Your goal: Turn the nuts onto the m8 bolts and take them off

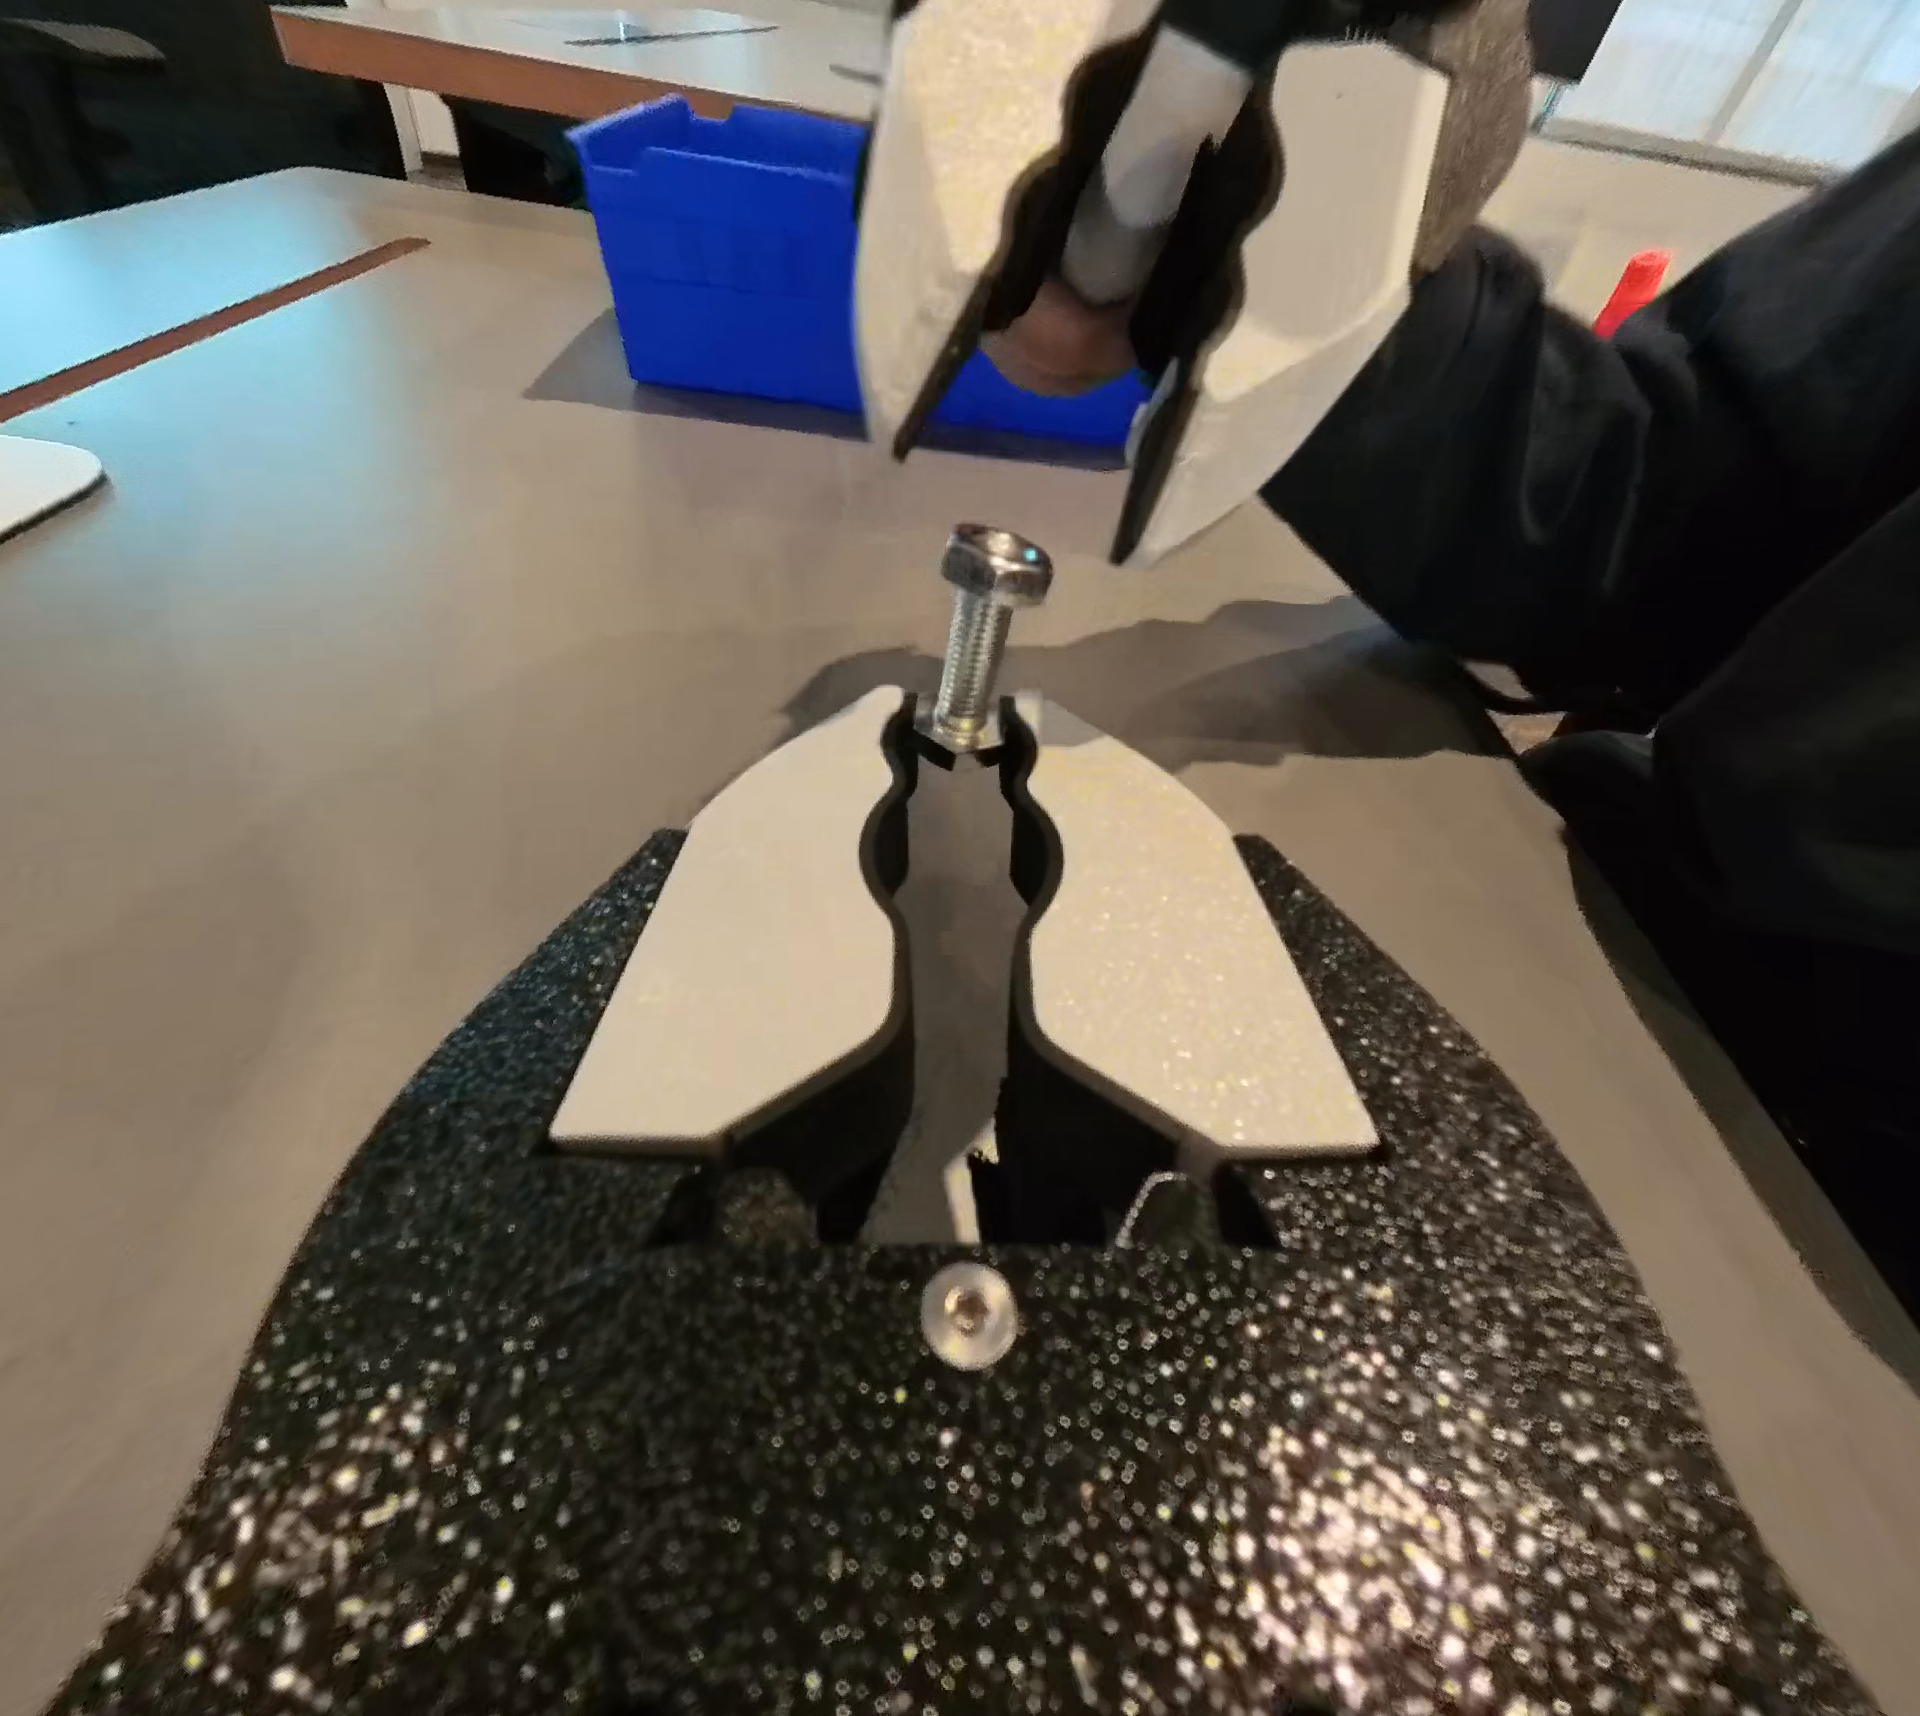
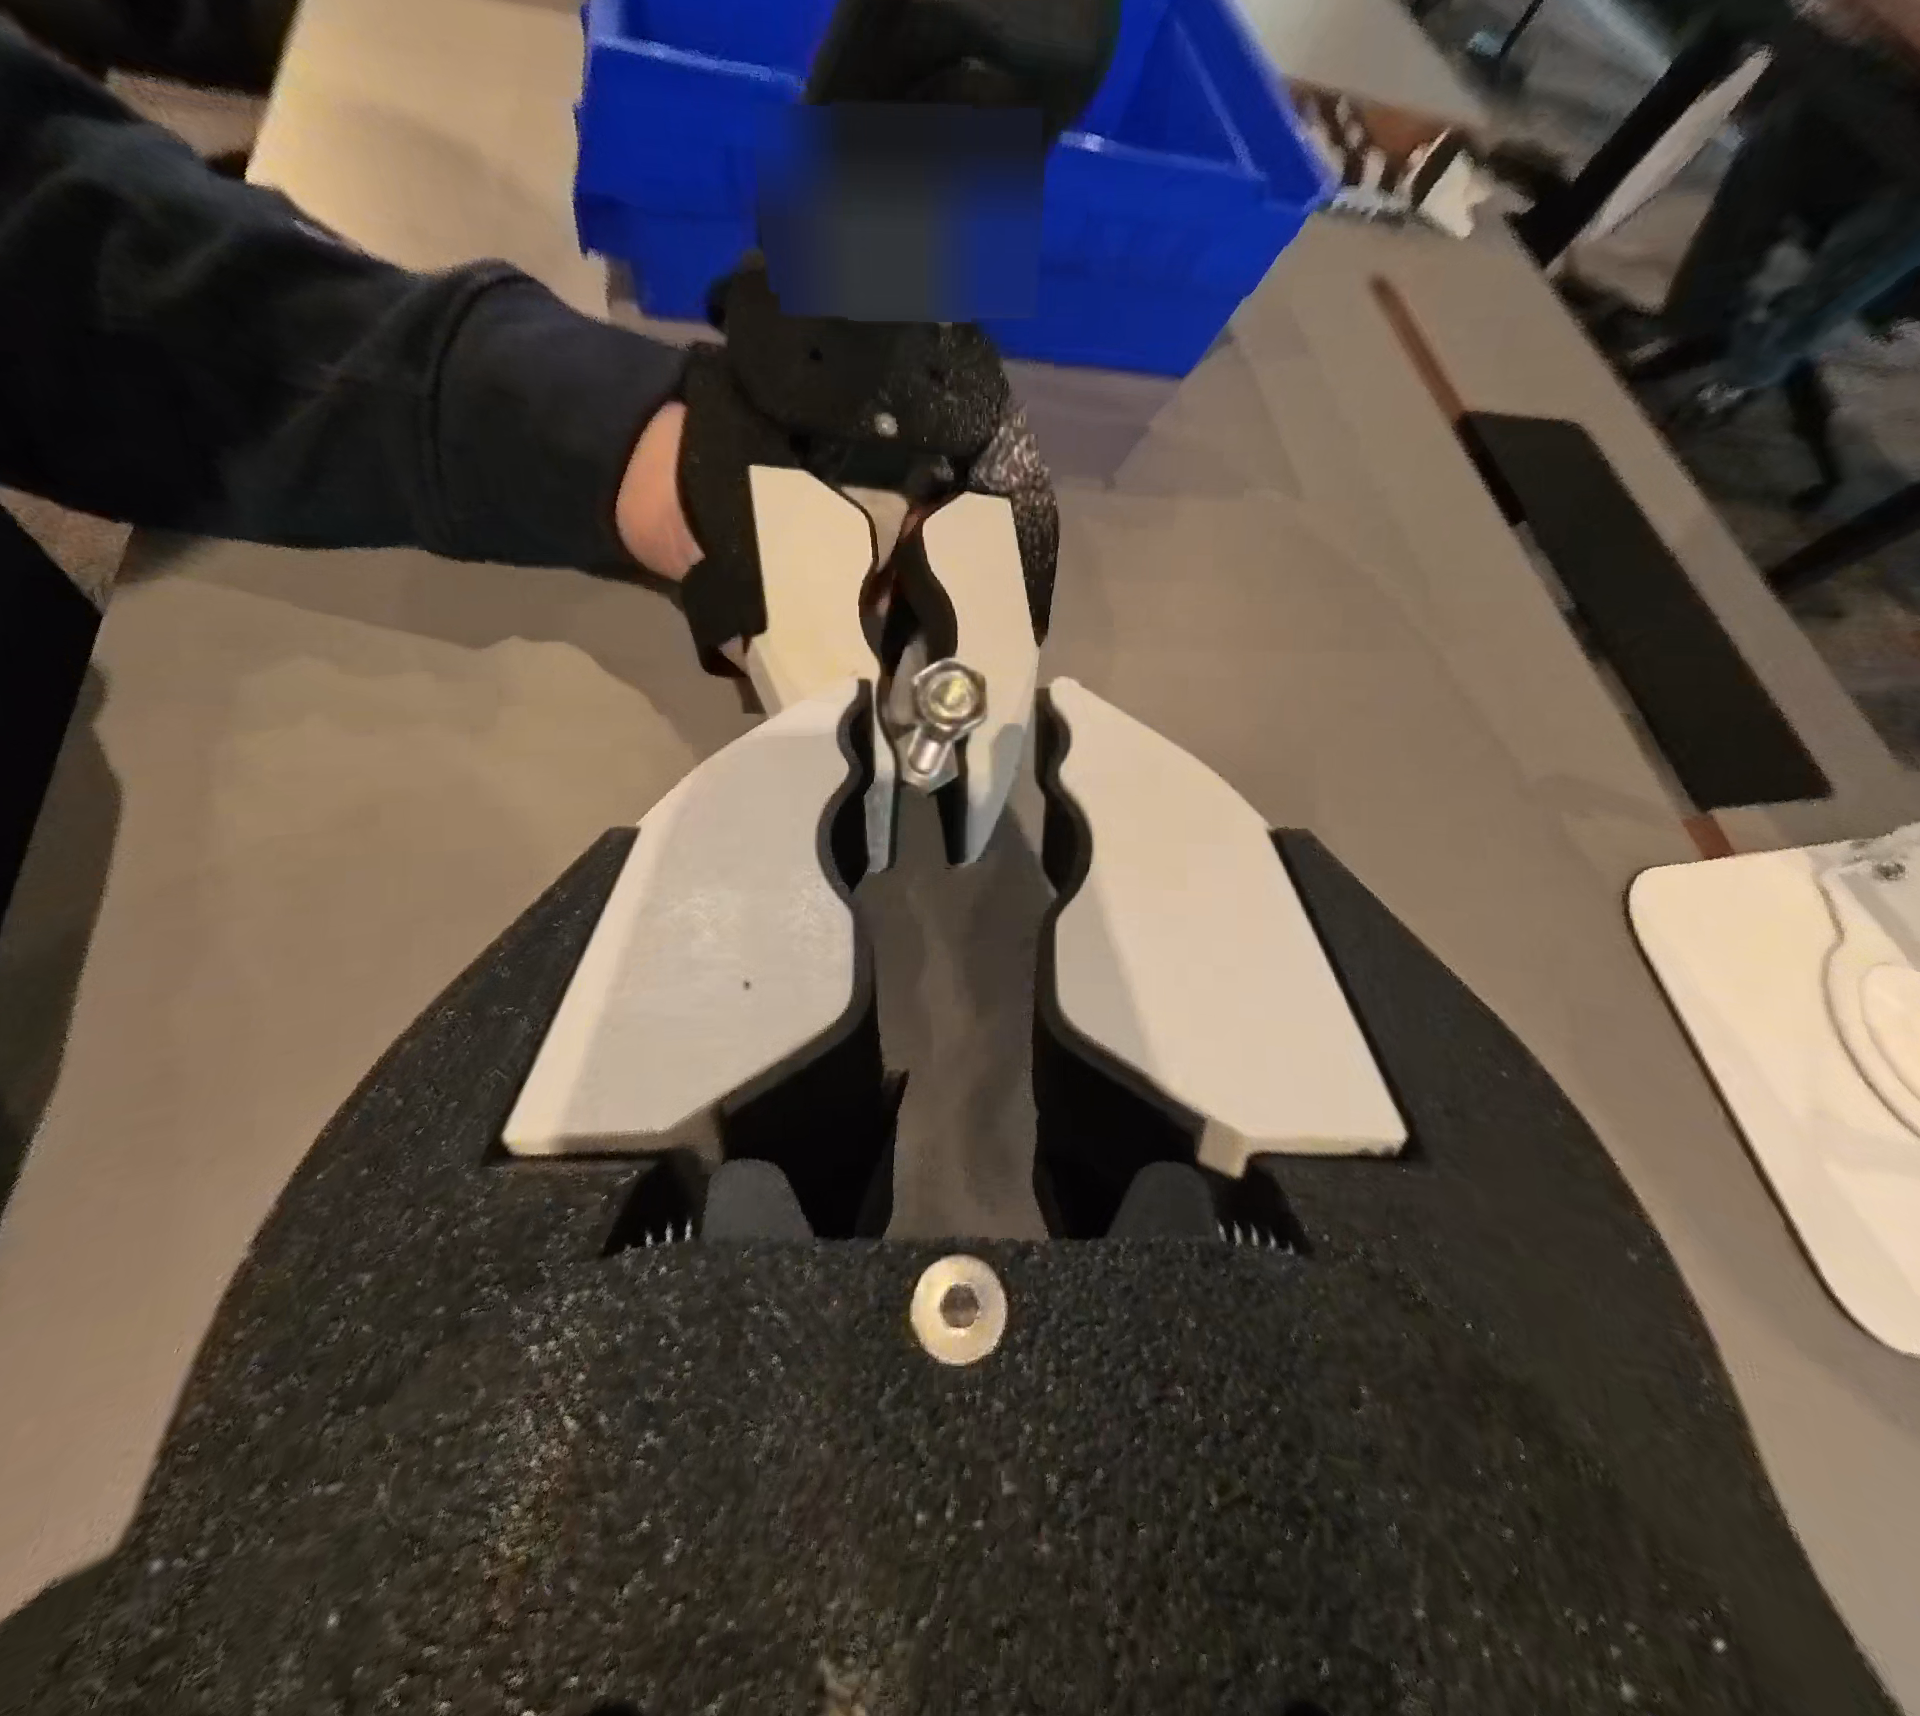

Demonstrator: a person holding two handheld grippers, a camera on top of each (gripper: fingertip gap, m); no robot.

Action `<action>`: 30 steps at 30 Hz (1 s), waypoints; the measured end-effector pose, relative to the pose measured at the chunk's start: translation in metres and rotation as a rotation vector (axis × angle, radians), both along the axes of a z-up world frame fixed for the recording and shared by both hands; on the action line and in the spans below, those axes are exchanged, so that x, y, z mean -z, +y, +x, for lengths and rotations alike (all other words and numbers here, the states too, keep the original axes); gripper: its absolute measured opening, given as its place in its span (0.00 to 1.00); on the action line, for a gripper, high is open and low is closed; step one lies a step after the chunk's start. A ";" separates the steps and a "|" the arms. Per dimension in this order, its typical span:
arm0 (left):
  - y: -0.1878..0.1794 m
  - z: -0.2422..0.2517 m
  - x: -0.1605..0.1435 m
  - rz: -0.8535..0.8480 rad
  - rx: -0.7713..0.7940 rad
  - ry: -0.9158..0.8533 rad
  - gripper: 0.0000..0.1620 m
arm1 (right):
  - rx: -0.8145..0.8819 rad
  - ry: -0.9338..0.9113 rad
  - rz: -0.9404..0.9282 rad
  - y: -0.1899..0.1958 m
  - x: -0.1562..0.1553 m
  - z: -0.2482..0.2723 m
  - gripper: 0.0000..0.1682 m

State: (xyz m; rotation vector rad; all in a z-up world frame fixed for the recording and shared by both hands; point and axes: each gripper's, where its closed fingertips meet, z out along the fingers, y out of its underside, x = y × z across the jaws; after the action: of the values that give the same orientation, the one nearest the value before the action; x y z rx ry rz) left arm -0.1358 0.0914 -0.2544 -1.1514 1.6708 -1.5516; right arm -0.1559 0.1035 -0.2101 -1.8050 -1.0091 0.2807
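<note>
Left claw [image 1: 958,731] nearly closed at tips, pinching nut [image 1: 961,739] at lower end of bolt [image 1: 982,627]; bolt upright, hex head on top, threaded shank bare btwn head & nut. Nut mostly hidden by claw tips, only a sliver seen. Right claw [image 1: 1013,503] above & just behind bolt head, tips pointing down, parted w/ a clear gap, gripping nothing, not touching bolt. Grey surface [image 1: 364,679] below; blue bin [image 1: 727,264] behind, partly blocked by right claw. Dark sleeve [image 1: 1558,471] at right edge, cut off by frame. In right wrist view, left claw [image 2: 920,845] seen from above, bolt [image 2: 940,716] btwn its fingers; nut hard to make out there. Own fingers [image 2: 727,939] spread wide. White object [image 2: 1818,1043] at right edge, cut off, kind unclear.
</note>
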 end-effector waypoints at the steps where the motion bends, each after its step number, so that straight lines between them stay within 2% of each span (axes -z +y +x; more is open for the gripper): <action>1: 0.001 -0.001 -0.003 -0.022 0.000 -0.011 0.09 | -0.003 0.029 0.026 -0.002 -0.003 -0.001 0.17; 3: 0.004 -0.002 -0.007 -0.059 0.001 -0.032 0.09 | -0.022 0.086 0.071 -0.006 -0.007 -0.004 0.19; 6: 0.005 -0.003 -0.009 -0.077 0.003 -0.041 0.09 | -0.022 0.180 0.110 -0.006 -0.009 -0.007 0.30; 7: 0.004 -0.003 -0.009 -0.074 0.005 -0.039 0.09 | -0.030 0.208 0.113 -0.006 -0.008 -0.009 0.31; 24: 0.003 -0.003 -0.008 -0.075 0.011 -0.036 0.09 | -0.070 0.259 0.057 -0.009 0.004 -0.014 0.27; 30: 0.002 -0.002 -0.007 -0.072 0.014 -0.029 0.09 | -0.083 0.254 0.100 -0.009 -0.006 -0.017 0.28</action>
State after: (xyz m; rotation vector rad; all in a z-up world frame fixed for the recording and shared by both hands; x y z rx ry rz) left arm -0.1379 0.0938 -0.2474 -1.1505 1.6192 -1.6412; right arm -0.1730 0.0941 -0.2043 -1.5941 -0.9024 0.4888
